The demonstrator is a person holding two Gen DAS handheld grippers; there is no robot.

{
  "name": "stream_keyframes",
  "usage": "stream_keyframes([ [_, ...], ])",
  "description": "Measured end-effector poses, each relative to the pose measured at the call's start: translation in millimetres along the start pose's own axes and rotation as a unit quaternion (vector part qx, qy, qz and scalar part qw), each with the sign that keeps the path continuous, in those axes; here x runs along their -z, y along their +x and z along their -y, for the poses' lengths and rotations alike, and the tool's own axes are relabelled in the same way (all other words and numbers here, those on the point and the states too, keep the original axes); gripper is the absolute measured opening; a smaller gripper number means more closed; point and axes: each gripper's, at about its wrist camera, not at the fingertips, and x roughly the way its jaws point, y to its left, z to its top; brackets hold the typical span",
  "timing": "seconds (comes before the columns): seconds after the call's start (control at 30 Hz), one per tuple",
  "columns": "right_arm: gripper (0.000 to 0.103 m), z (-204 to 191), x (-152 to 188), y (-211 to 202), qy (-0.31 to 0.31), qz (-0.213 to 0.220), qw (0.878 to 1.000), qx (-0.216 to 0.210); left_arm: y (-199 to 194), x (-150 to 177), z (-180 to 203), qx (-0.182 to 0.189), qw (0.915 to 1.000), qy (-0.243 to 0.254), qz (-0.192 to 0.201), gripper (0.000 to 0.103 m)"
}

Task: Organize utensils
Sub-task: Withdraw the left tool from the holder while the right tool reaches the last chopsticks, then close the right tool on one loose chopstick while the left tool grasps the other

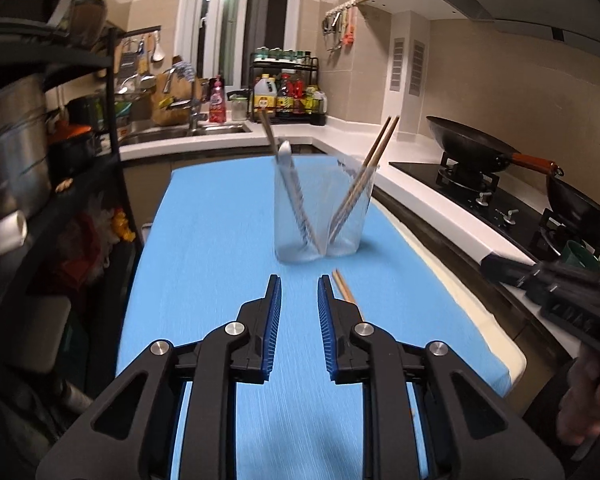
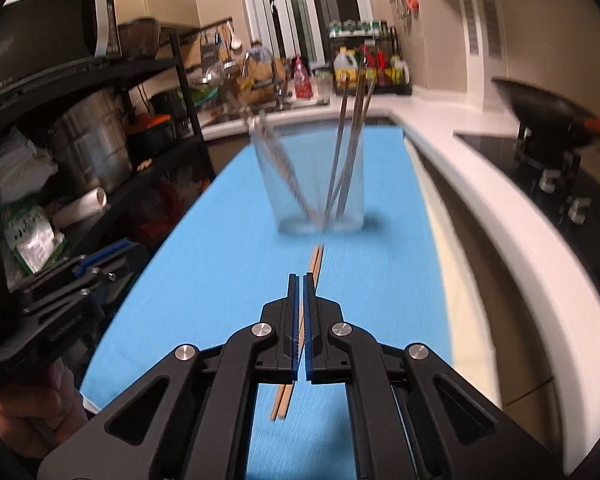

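Note:
Two clear glass cups stand side by side on the blue mat (image 1: 220,240). The left cup (image 1: 294,216) holds a metal utensil and the right cup (image 1: 350,208) holds brown chopsticks (image 1: 376,152). In the right wrist view the cups (image 2: 320,184) are blurred. A pair of wooden chopsticks (image 2: 315,266) lies on the mat (image 2: 204,260); it also shows in the left wrist view (image 1: 346,290). My right gripper (image 2: 301,280) is shut, with the chopsticks running between its pads. My left gripper (image 1: 299,282) is open and empty above the mat.
A black shelf rack with steel pots (image 1: 12,148) stands at the left. A white counter (image 1: 440,204) with a gas stove and a black wok (image 1: 468,148) runs along the right. A sink (image 1: 180,132) and bottle rack (image 1: 288,88) are at the back.

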Motion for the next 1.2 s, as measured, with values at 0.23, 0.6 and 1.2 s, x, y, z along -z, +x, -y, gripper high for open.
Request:
stream_keyframes([
  [0.23, 0.006, 1.8, 56.5, 65.1, 0.038, -0.084, 0.996, -0.005, 33.4, 45.8, -8.7, 0.001, 0.9960, -0.052, -0.074, 0.019],
  [0.6, 0.007, -9.5, 67.1, 82.2, 0.007, -0.112, 0.994, 0.010, 43.6, 55.2, -5.8, 0.017, 0.9933, -0.071, -0.089, 0.019],
  [1.2, 0.006, 20.1, 74.4, 56.8, 0.040, -0.113, 0.991, 0.063, 66.3, 70.2, 21.3, 0.063, 0.9879, -0.077, -0.119, 0.022],
])
